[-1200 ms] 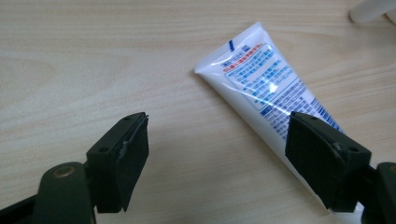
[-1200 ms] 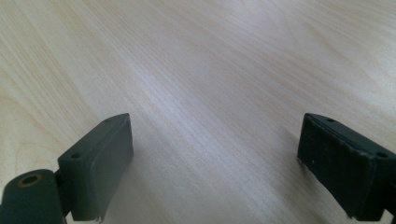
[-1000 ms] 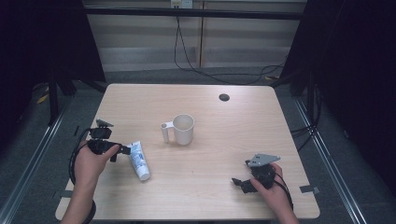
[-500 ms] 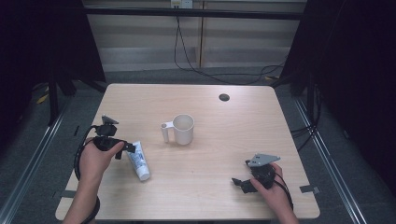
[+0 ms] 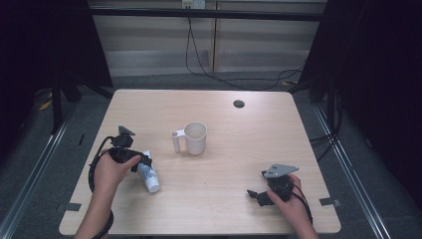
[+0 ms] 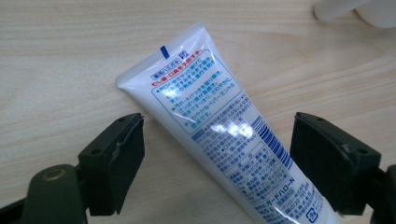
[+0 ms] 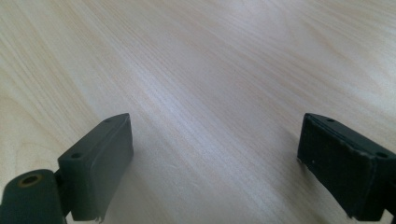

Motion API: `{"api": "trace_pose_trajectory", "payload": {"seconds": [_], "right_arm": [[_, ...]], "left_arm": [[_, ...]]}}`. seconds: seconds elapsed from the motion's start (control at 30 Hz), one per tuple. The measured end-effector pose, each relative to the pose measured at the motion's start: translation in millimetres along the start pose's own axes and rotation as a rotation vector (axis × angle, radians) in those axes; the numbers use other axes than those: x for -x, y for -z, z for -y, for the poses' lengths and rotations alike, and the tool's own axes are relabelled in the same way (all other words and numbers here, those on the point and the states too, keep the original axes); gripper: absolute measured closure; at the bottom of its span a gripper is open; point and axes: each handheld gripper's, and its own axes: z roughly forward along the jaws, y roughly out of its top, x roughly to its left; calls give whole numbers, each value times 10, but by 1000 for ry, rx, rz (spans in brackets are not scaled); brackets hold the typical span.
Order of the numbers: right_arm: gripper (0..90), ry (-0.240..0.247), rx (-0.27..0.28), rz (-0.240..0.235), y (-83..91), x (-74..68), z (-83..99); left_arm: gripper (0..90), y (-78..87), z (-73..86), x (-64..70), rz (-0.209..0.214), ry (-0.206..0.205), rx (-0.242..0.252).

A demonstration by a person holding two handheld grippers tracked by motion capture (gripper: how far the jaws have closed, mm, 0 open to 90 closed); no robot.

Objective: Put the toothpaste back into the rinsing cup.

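A white tube (image 5: 148, 175) with blue and red print lies flat on the wooden table (image 5: 239, 144) at the left. My left gripper (image 5: 143, 164) hangs over the tube's flat end, open, and in the left gripper view the tube (image 6: 224, 135) runs between the two jaws, clear of both. A white mug (image 5: 194, 138) stands upright in the middle, its handle toward the left; its edge (image 6: 359, 8) shows in the left gripper view's top right corner. My right gripper (image 5: 256, 194) rests open near the front right, with bare wood (image 7: 210, 93) between its jaws.
A round dark hole (image 5: 239, 103) sits in the tabletop at the back right. Cables trail from both grippers. Dark floor and metal rails (image 5: 30, 179) border the table, with a wall behind.
My left gripper has moved right along the table and come over the tube's flat end. The right gripper, the mug and the tube have stayed put.
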Motion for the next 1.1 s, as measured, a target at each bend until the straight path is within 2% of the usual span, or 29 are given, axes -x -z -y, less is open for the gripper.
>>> {"api": "trace_pose_trajectory", "payload": {"seconds": [0.23, 0.4, 0.5, 0.6, 0.8, 0.9, 1.1], "right_arm": [[99, 0, 0, 0, 0, 0, 0], [99, 0, 0, 0, 0, 0, 0], [99, 0, 0, 0, 0, 0, 0], [99, 0, 0, 0, 0, 0, 0], [99, 0, 0, 0, 0, 0, 0], [99, -2, -1, 0, 1, -2, 0], [99, 0, 0, 0, 0, -1, 0]], "left_arm": [[180, -88, -8, 53, -15, -6, -14], [158, -124, -18, 93, -49, 5, -13], [161, -151, -13, 106, -76, -4, -22], [162, -204, -3, 99, -61, 6, -33], [169, -213, -16, 130, -81, -6, -42], [195, -229, -19, 172, -106, -29, -38], [347, -235, -58, 252, -134, -52, -73]]}}
